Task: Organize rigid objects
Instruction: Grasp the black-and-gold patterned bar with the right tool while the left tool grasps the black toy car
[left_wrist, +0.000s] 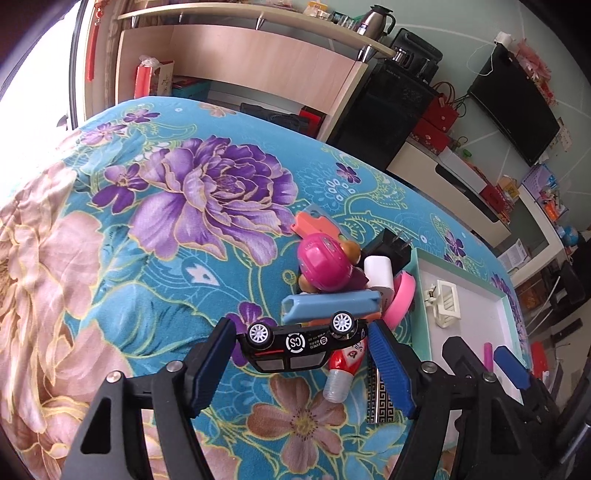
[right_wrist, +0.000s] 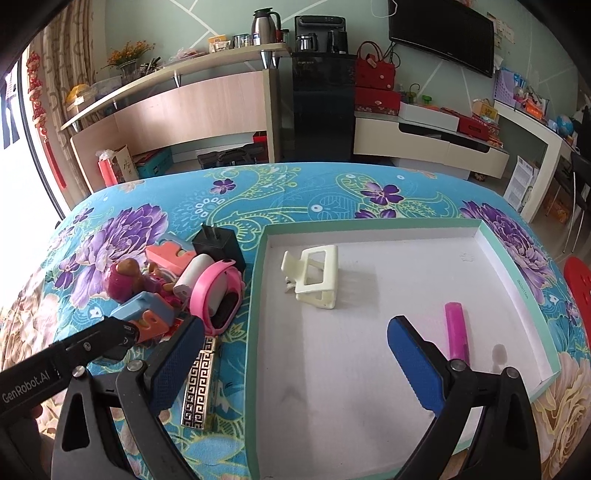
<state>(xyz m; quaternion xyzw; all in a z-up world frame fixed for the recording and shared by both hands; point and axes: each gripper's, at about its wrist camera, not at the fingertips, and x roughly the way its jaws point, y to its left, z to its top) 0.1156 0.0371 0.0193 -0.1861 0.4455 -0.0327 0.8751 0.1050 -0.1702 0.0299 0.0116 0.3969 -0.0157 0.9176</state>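
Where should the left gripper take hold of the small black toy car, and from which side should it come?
Grip the small black toy car across its length, nose and tail. It lies on its side, wheels away from the camera, sitting crosswise between the open left gripper fingers, so its ends face the pads. Coming straight forward from the near side probably works; the blue block crowds the far side.

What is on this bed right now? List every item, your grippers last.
Box tray: 1, white inside, teal rim, right side of the bed.
Phone stand: 1, cream, in the tray.
Tube: 1, magenta, in the tray.
Toy car: 1, black, on its side between the left fingers.
Toy figure: 1, pink helmet, in the pile.
Charger plug: 1, black, pile's far edge.
Watch band: 1, pink, beside the tray.
Patterned bar: 1, black and silver, on the cover.
Left gripper: open around the car.
Right gripper: open, over the tray.
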